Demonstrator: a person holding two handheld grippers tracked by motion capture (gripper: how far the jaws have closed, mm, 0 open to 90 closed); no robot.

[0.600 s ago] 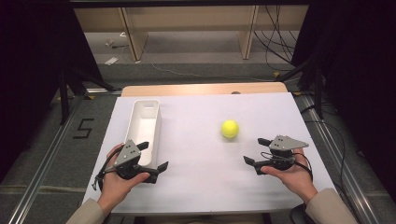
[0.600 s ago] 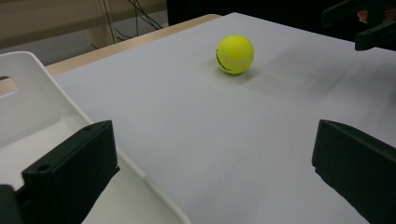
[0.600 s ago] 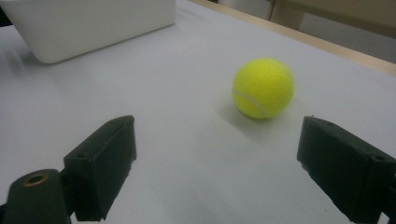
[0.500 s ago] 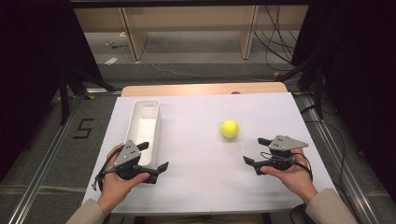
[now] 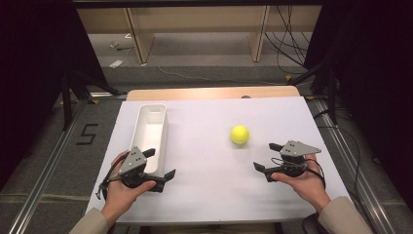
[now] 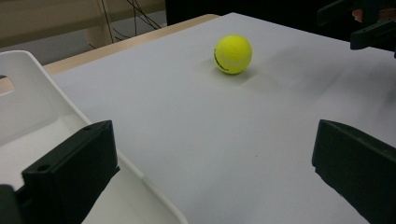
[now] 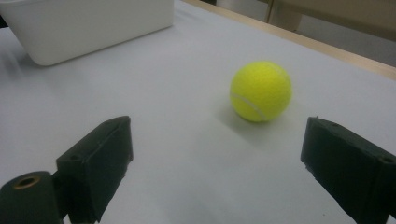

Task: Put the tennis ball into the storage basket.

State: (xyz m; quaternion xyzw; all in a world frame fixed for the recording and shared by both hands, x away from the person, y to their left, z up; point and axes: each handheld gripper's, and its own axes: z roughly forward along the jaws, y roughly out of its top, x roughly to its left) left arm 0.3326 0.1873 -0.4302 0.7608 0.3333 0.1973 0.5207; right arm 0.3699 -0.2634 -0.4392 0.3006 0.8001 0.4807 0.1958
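Tennis ball, fuzzy yellow and round (image 5: 239, 134), lies free on the white counter (image 5: 209, 195) right of centre in the high view, well apart from the long white plastic bin (image 5: 150, 134) at left. At lower left, the left tool (image 5: 159, 165) is wide open and empty beside the bin's near end. At lower right, the right tool (image 5: 265, 157) also gapes empty, near the ball. A glancing jaw would likely roll the ball off the counter.
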